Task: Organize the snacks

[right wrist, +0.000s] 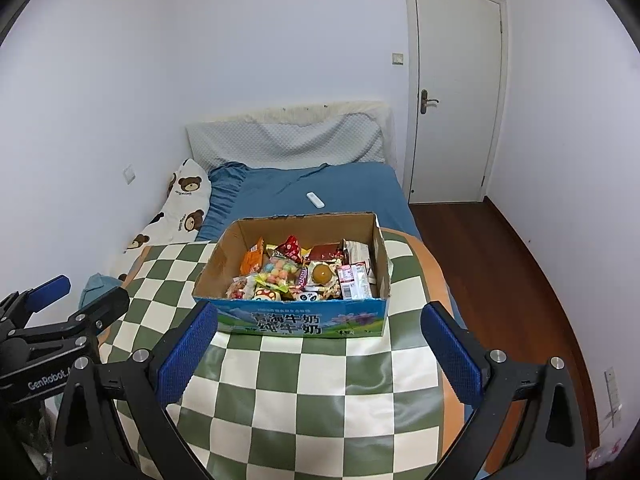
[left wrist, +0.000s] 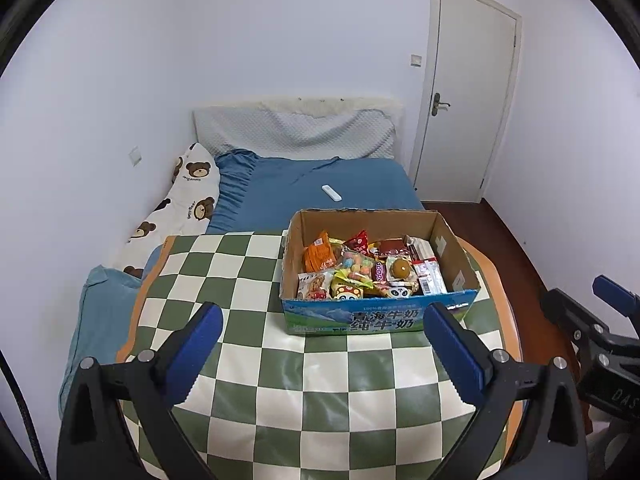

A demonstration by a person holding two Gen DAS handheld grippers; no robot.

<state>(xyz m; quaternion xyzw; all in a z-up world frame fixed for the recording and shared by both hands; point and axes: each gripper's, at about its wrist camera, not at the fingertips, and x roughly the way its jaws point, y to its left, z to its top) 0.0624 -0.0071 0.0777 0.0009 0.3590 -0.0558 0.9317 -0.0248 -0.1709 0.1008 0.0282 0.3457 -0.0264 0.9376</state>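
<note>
Both empty & jaws wide apart, left gripper (left wrist: pixel 322 338) & right gripper (right wrist: pixel 320 338) hovering short of milk carton box (right wrist: pixel 304 322) of snack packets (right wrist: pixel 304 272) at 12 o'clock on checkered tablecloth (right wrist: pixel 320 392): approach from above, pinch one top packet by its edge, avoid box wall.

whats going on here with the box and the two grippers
A person holds two grippers over a checkered table. An open cardboard box full of snack packets sits on the table, with a bed behind it. The left gripper and right gripper are both open and empty, short of the box. Nothing has been picked up, so the sorting looks about to begin.
</note>
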